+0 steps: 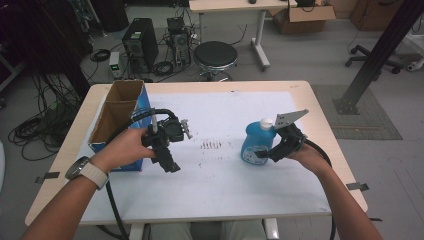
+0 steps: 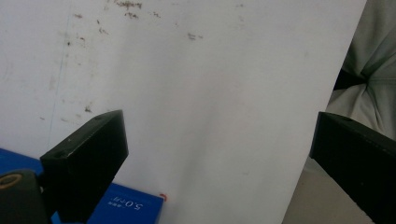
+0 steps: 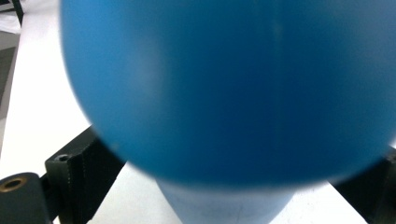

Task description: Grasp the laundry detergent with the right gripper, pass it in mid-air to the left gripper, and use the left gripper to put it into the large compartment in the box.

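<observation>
A blue bottle [image 1: 256, 142] with a white cap stands upright on the white mat [image 1: 225, 185] at the right. My right gripper [image 1: 266, 153] reaches it from the right, jaws spread wide on either side of its lower body. In the right gripper view the bottle [image 3: 224, 93] looms close and blurred between the jaws of my right gripper [image 3: 224, 186], with gaps showing beside its base. My left gripper [image 1: 169, 162] hovers just right of the blue cardboard box [image 1: 120, 107], open and empty. In its own view my left gripper [image 2: 219, 140] points down at the bare mat [image 2: 196, 84].
The open-topped box stands at the table's left edge; its blue corner [image 2: 126, 205] shows beneath the left jaw. Brown smudges [image 1: 211, 145] mark the mat's middle. A stool [image 1: 215, 55] and computer cases [image 1: 140, 42] stand beyond the table. The person's clothing [image 2: 369, 70] lies past the near table edge.
</observation>
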Available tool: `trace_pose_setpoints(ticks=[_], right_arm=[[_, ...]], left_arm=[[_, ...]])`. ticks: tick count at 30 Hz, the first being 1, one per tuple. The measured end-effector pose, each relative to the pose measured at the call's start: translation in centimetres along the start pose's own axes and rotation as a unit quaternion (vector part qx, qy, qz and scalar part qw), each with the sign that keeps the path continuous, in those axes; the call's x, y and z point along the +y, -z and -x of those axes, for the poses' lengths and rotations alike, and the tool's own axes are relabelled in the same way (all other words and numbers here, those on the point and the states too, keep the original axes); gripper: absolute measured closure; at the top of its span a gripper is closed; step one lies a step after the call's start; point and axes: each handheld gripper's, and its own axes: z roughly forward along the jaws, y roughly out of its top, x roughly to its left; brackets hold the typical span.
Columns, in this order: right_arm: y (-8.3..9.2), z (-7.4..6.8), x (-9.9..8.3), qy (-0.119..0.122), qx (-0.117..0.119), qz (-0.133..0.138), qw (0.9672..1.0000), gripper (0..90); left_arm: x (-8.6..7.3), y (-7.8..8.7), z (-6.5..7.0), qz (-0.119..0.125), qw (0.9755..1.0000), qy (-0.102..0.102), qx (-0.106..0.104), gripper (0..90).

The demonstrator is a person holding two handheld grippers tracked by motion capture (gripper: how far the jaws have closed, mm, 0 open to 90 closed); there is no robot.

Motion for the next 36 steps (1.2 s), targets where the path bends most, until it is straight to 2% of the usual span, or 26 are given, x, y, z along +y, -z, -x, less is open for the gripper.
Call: trace_pose_setpoints(ticks=[8, 10, 11, 16, 36], right_arm=[[-0.26, -0.05, 0.08, 0.004, -0.005, 0.004, 1.0, 10.0], [-0.29, -0.01, 0.06, 0.003, -0.005, 0.005, 1.0, 13.3], [-0.31, 0.06, -0.05, 0.001, -0.001, 0.009, 1.0, 17.8], [-0.29, 0.11, -0.2, 0.004, -0.003, 0.009, 0.9999, 22.8], [-0.22, 0.05, -0.14, 0.017, -0.005, 0.013, 0.9998, 31.8]], left_arm=[[-0.17, 0.08, -0.02, 0.0, 1.0, 0.002, 0.002, 4.8], [-0.21, 0.08, -0.06, 0.0, 1.0, 0.003, 0.002, 4.8], [-0.22, 0.06, -0.07, 0.0, 1.0, 0.003, 0.002, 4.8], [-0.21, 0.03, -0.07, 0.0, 1.0, 0.003, 0.002, 4.8], [-0.22, 0.01, -0.09, 0.0, 1.0, 0.003, 0.003, 4.8]])
